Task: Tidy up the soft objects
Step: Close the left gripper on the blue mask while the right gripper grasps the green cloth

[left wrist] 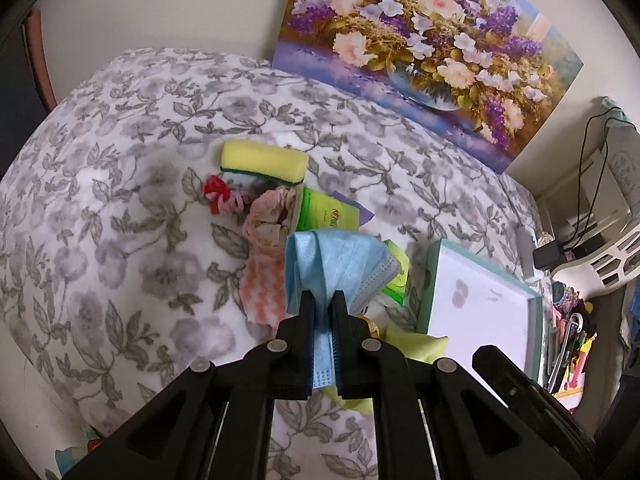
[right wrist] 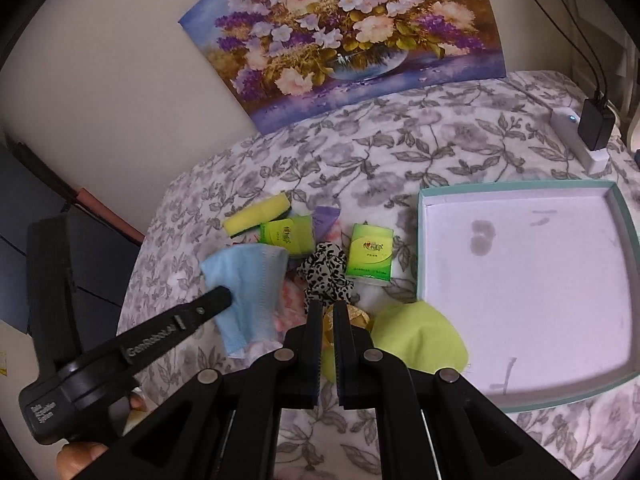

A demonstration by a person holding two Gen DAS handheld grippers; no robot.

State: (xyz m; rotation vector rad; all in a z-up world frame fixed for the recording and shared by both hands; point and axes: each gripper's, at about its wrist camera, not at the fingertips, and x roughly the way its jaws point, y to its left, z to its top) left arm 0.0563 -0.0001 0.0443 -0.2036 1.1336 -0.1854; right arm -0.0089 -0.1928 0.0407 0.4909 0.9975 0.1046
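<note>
**Both grippers clamped on soft items above the flowered blanket**

Left wrist view: the left gripper (left wrist: 324, 300) is pinched tight on a light blue face mask (left wrist: 332, 268), whose pleated fabric drapes over the fingertips and runs down between the jaws. Beyond it, on the flowered blanket (left wrist: 120, 208), lie a yellow sponge (left wrist: 262, 160) at the far side, a red and pink scrunchie (left wrist: 218, 196), a beige cloth (left wrist: 268, 216), a pink striped cloth (left wrist: 262, 292) and a green tissue pack (left wrist: 328, 214). To the right sits the teal-rimmed box (left wrist: 484, 304) (white inside, nothing in it).

Right wrist view: the right gripper (right wrist: 327, 310) has its jaws nearly together, nipping a black-and-white spotted scrunchie (right wrist: 326, 274) at its near edge. The left gripper (right wrist: 218, 298) enters from the left with the mask (right wrist: 248, 296) hanging from it. A second tissue pack (right wrist: 370, 254) stands between the scrunchie and the box (right wrist: 420, 240); a lime green cloth (right wrist: 416, 338) lies just beside the box's near left corner.
</note>
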